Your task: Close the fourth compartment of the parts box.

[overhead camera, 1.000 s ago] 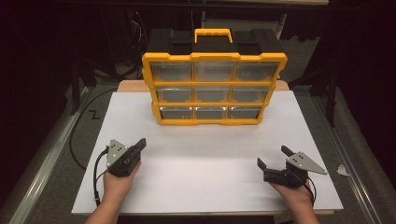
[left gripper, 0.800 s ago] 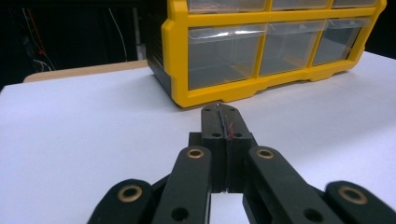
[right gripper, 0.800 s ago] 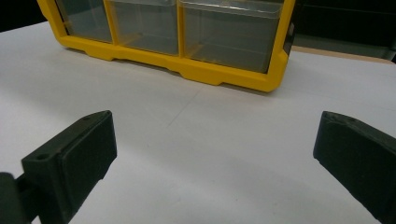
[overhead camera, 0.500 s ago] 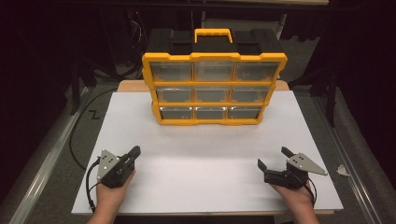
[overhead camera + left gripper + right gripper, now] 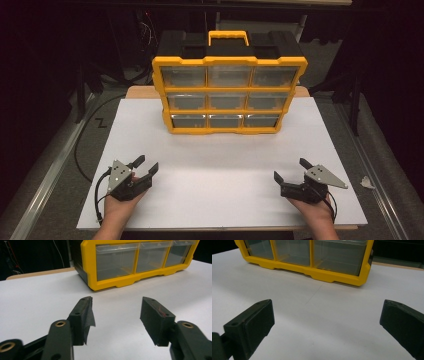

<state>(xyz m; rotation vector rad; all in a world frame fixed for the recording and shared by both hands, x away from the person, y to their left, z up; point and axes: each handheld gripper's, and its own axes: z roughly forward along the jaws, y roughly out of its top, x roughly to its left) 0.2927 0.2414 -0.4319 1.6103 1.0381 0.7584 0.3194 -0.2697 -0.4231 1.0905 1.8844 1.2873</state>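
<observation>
While the yellow plastic nine-drawer organiser (image 5: 228, 86) stood at the white counter's (image 5: 220, 160) far edge, the left gripper (image 5: 143, 166) rested near its front-left corner, jaws apart; the right gripper (image 5: 291, 171) near its front-right corner, jaws wide, empty.

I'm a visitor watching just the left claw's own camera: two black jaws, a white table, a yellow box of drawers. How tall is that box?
Observer: The high view shows the yellow drawer organizer with three rows of three clear drawers.
Operator: Anything on top of it?
Observer: A yellow carry handle on a black top.
Operator: Where is the other claw?
Observer: The right claw is near the table's front right, jaws apart, empty. The left claw sits front left, also open.
</observation>
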